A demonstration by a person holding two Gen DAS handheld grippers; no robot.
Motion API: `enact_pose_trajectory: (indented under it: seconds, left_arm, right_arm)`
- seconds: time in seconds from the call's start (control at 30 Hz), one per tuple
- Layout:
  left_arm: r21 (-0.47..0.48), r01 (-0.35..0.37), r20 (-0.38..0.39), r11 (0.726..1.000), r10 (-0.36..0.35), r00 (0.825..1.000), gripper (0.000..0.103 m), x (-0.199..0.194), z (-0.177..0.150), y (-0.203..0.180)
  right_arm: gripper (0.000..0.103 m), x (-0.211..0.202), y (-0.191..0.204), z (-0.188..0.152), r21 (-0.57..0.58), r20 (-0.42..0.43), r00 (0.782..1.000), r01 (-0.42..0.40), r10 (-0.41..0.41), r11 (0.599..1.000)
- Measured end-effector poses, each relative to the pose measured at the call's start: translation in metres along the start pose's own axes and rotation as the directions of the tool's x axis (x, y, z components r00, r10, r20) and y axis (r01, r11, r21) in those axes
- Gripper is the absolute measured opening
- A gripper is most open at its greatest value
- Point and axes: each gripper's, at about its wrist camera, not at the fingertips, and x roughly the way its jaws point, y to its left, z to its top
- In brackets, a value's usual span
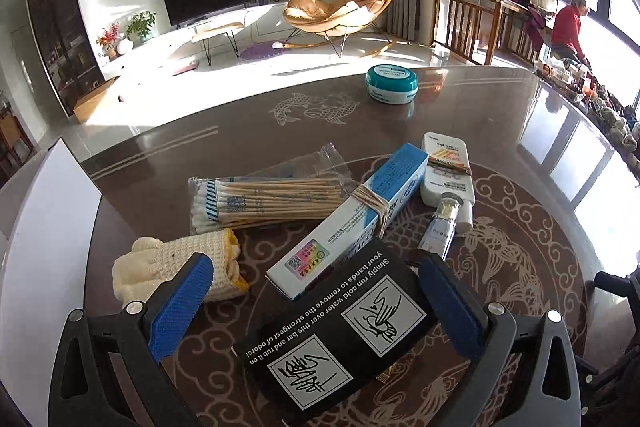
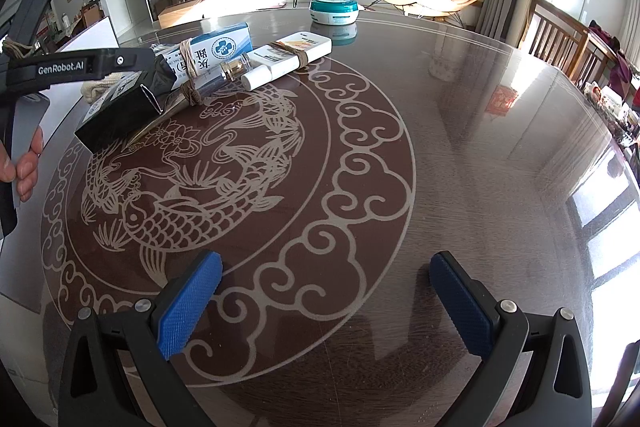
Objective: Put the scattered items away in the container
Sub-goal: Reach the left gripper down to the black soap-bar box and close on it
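My left gripper [image 1: 316,291] is open, its blue pads either side of a black printed box [image 1: 336,327] that lies tilted between them; the right pad is near the box's edge, the left pad stands apart. Beyond it lie a blue-and-white box [image 1: 352,215] tied with string, a bag of cotton swabs [image 1: 268,199], a knitted glove [image 1: 180,267], a white tube [image 1: 448,171] and a small glass bottle [image 1: 440,223]. My right gripper [image 2: 326,291] is open and empty over the bare table. It sees the left gripper [image 2: 132,67] at the black box [image 2: 120,111].
A teal round tin [image 1: 392,83] stands far on the patterned glass-topped table [image 2: 460,131]. A white board [image 1: 48,227] sits at the table's left edge. Clutter [image 1: 600,107] lines the far right edge. Chairs and a person are behind.
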Motion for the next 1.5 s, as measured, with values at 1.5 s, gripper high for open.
enact_pose_trajectory:
  seconds: [1.5]
  left_arm:
    - [0.164, 0.144, -0.180, 0.976, -0.114, 0.977, 0.087, 0.012, -0.015, -0.016]
  right_arm:
    - [0.103, 0.000, 0.000, 0.000, -0.001, 0.000, 1.000, -0.001, 0.001, 1.000]
